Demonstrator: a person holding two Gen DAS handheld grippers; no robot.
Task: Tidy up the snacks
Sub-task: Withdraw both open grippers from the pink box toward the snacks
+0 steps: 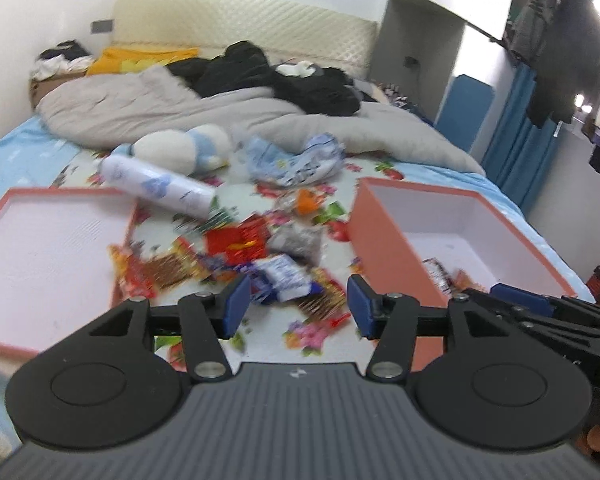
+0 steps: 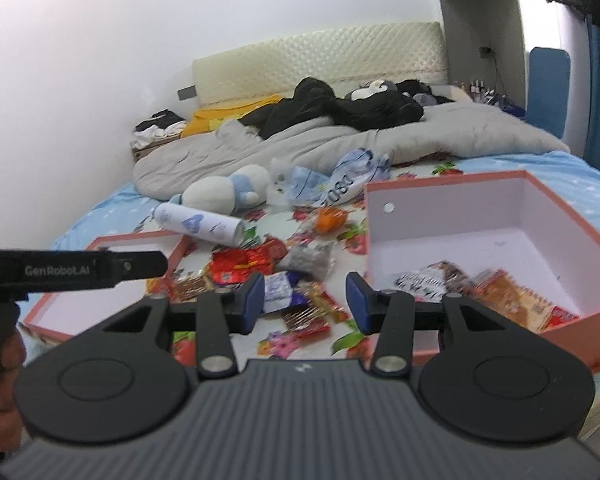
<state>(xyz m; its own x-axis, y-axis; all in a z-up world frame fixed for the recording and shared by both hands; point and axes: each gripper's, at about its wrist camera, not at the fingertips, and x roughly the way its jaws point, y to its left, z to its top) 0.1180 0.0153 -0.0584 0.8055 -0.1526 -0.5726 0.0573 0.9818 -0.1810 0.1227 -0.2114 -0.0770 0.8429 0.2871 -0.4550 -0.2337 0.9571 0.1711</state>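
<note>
- The bed is carrying everything: a floral and blue sheet, with a grey duvet heaped toward the headboard and black clothes lying on top of it.
- The deep pink box, white inside, is sitting on my right; two snack packets are lying on its floor near the front wall.
- The shallow pink lid is lying open side up on my left, with nothing showing inside it.
- A white plush toy is resting just below the duvet, and a white spray can is lying on its side just in front of it.
- A crumpled blue-and-white bag is lying near the plush.
- The pile of snacks is spreading over the sheet between lid and box: red, orange, silver and blue-white wrappers, several overlapping.
- My left claw is hovering over the near edge of the pile, its blue pads wide apart and gripping nothing.
- My right claw is hanging just beside the box's near corner, also gaping wide and empty, with a blue-white packet showing between its pads.
</note>
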